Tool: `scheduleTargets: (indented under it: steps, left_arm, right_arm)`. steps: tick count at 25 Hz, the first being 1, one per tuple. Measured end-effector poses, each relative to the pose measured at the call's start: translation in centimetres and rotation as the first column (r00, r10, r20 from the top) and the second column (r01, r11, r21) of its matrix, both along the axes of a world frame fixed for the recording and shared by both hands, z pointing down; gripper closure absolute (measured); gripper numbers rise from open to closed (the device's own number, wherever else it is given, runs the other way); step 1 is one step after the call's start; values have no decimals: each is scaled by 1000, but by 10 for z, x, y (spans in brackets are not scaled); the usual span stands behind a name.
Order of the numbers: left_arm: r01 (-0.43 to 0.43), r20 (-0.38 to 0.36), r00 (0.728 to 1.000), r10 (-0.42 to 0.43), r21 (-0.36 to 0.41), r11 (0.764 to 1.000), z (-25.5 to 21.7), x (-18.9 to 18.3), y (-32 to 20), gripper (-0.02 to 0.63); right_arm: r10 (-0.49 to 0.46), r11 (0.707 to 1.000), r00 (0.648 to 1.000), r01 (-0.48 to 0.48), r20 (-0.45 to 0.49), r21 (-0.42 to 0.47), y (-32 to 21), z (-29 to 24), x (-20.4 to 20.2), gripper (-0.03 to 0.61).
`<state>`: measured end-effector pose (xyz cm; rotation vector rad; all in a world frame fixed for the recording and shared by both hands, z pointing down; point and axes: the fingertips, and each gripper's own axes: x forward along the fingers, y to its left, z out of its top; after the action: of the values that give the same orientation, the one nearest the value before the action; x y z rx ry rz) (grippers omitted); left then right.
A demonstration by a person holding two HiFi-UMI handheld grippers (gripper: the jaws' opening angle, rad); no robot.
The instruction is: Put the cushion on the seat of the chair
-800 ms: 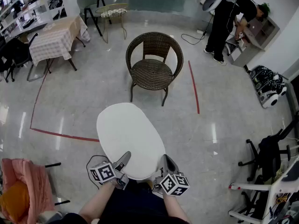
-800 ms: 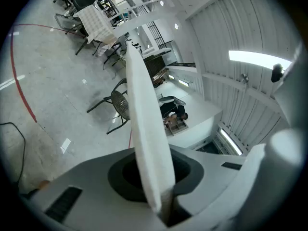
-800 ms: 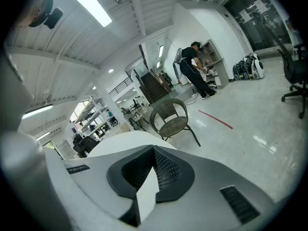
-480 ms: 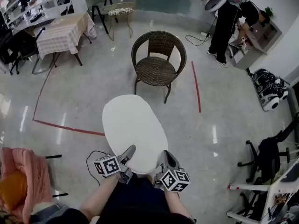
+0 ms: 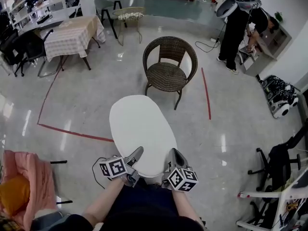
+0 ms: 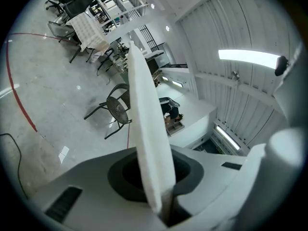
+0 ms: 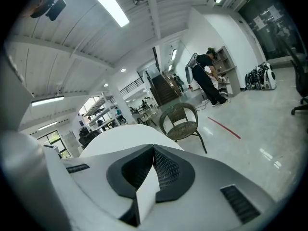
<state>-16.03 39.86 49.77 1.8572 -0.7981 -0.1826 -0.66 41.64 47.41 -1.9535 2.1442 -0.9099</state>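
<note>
Left gripper (image 5: 136, 154): pinching the cushion's near edge.
Right gripper (image 5: 174, 155): pinching that same edge alongside.
Cushion (image 5: 141, 129): hanging level over the floor, short of the chair.
Chair (image 5: 166, 75): seat standing bare; approach and placing remaining.

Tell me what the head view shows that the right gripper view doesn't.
Only the head view shows the left gripper clamped on the near edge of the white oval cushion, and the pink cloth draped at lower left. Only the right gripper view shows the ceiling strip lights and, close up, the right gripper with its jaws closed on the cushion's edge. Both show that cushion, the bare brown wicker chair ahead, a person in black and the red floor line.
</note>
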Motion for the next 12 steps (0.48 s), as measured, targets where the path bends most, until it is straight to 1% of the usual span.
scheduleTargets:
  steps: [3,7,12]
  left_arm:
    - [-16,-20,1000,16,8,1000,-3,-5,-8,543]
    - [-32,-28,999,32,11,999,-2,-8,-10,542]
    - [-63,-20,998,63,20,998,-7,-4,-7,543]
  right_arm:
    - [23,1000,1000,-23,-4,15,-5,-3,-4,575]
    - [51,998,999,-51,2,42,-9,-11,-6,575]
    - [82,995,997,-83,9,54,-8,-16,1,575]
